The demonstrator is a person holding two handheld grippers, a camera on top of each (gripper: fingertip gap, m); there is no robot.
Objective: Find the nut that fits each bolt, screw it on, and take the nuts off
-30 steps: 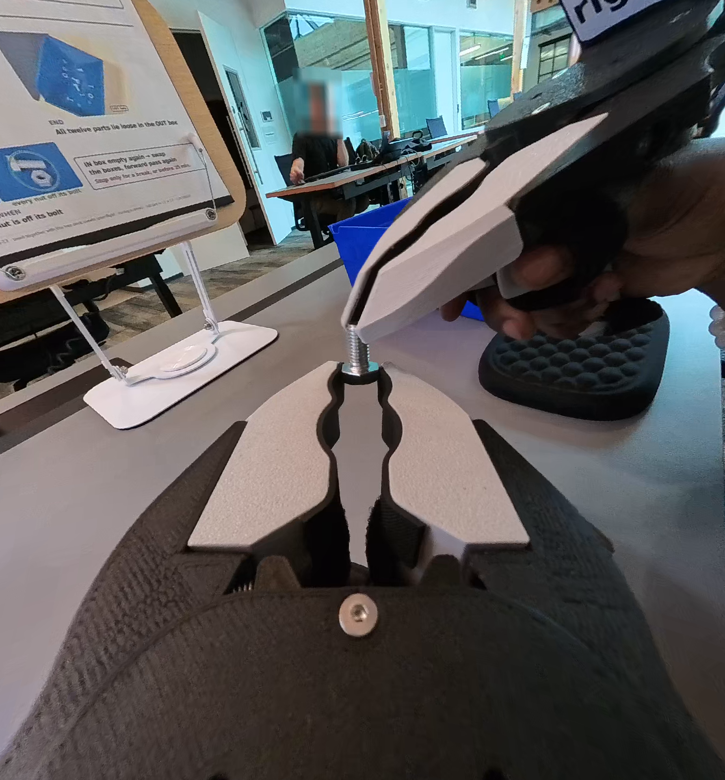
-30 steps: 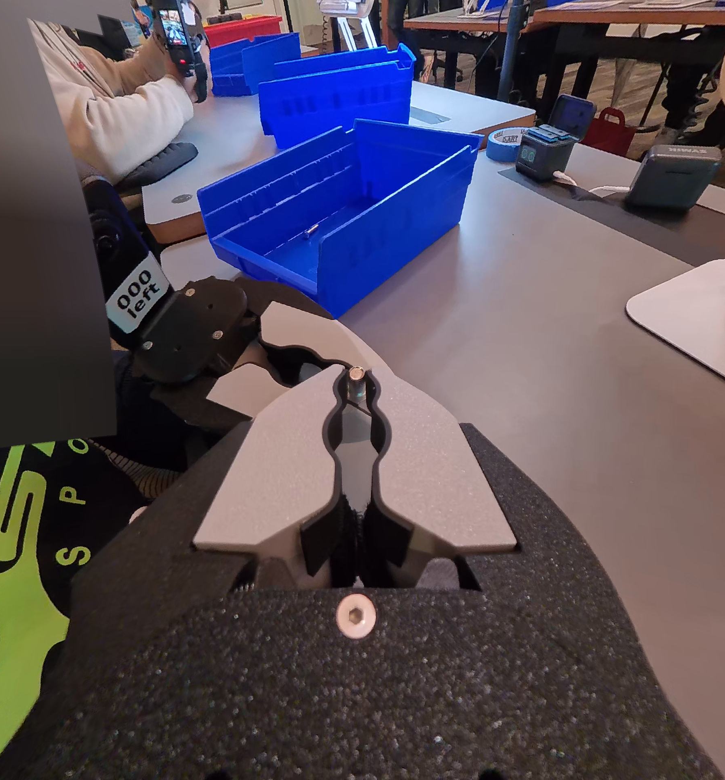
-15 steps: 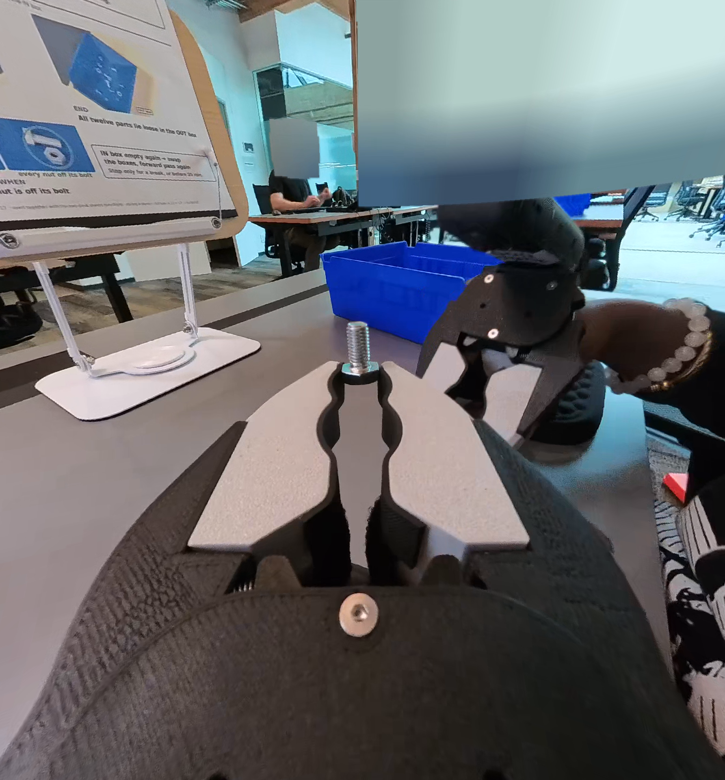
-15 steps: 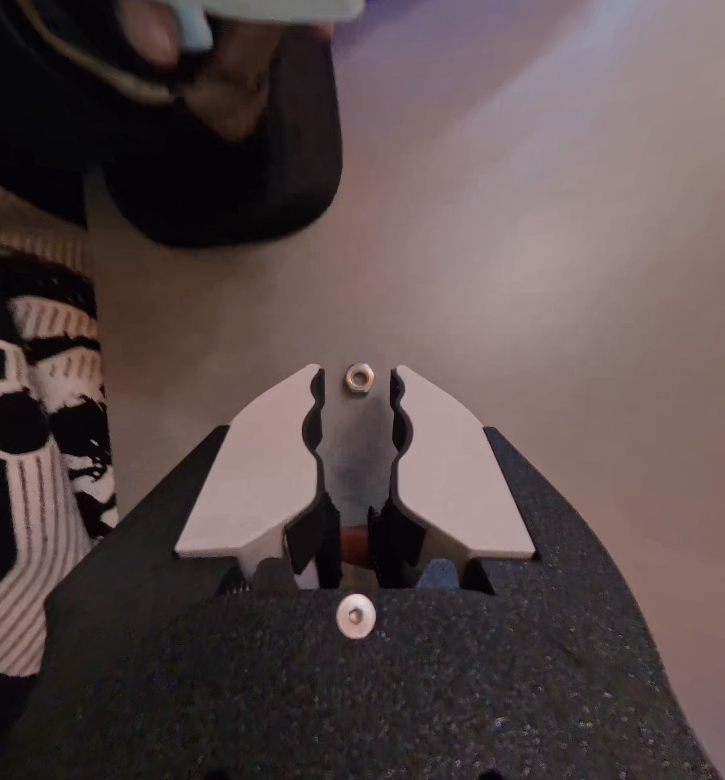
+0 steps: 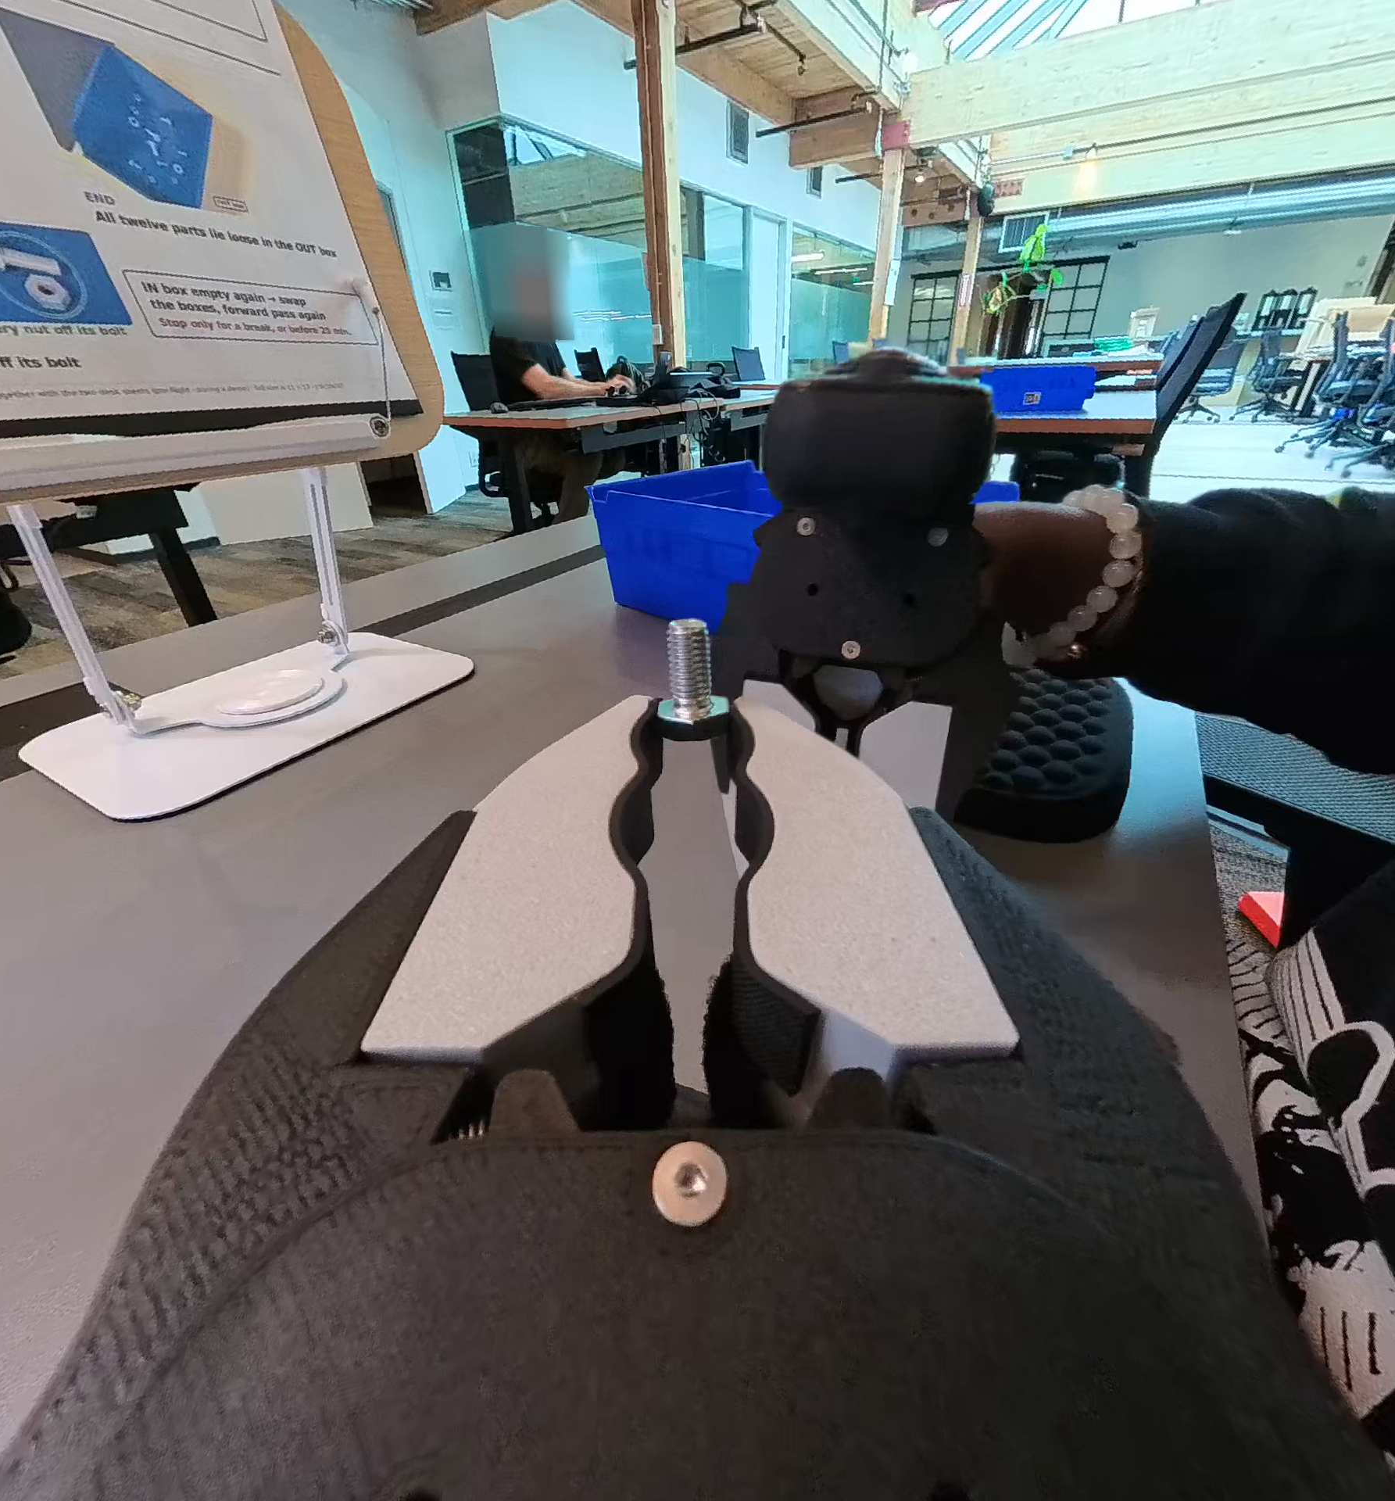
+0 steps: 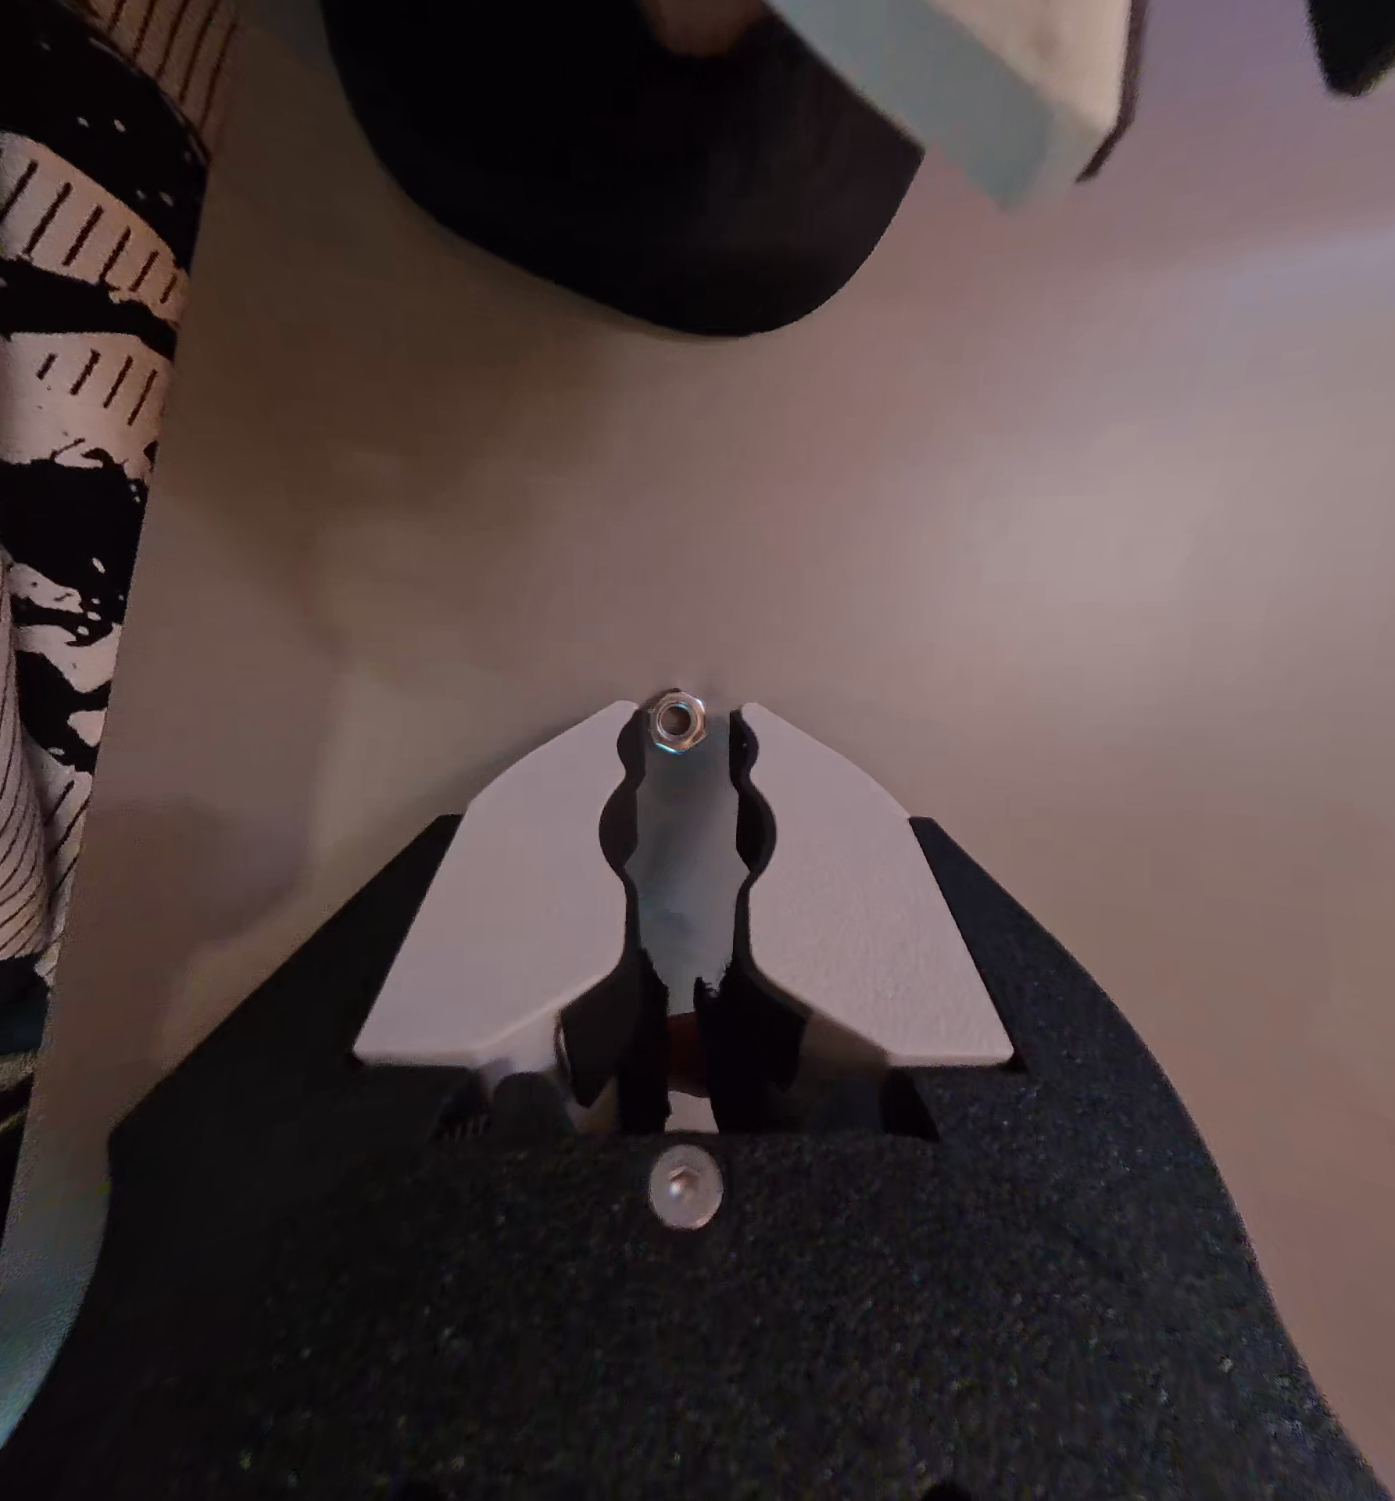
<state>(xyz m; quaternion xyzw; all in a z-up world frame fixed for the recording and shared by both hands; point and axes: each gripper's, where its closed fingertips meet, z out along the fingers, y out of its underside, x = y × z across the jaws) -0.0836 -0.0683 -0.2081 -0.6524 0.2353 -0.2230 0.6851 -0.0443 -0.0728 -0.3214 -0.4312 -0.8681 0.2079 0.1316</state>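
Holding bolt point(image 5: 687, 674) upright, left gripper point(image 5: 692, 731) clenched on its head | right gripper point(image 6: 682, 723) released, tips flanking nut point(image 6: 678, 721) on bench point(image 6: 1002, 528) | nut off; this pair looks finished.

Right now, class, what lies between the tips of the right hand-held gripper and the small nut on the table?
Only bare table. In the right wrist view the nut lies flat between the right hand-held gripper tips, nearer one tip; whether they touch is unclear.

The grey worktop point(image 5: 190, 934) carries a white stand base point(image 5: 247, 723), a blue bin point(image 5: 678, 536), a black wrist pad point(image 5: 1059, 755) and a small nut point(image 6: 678, 721).
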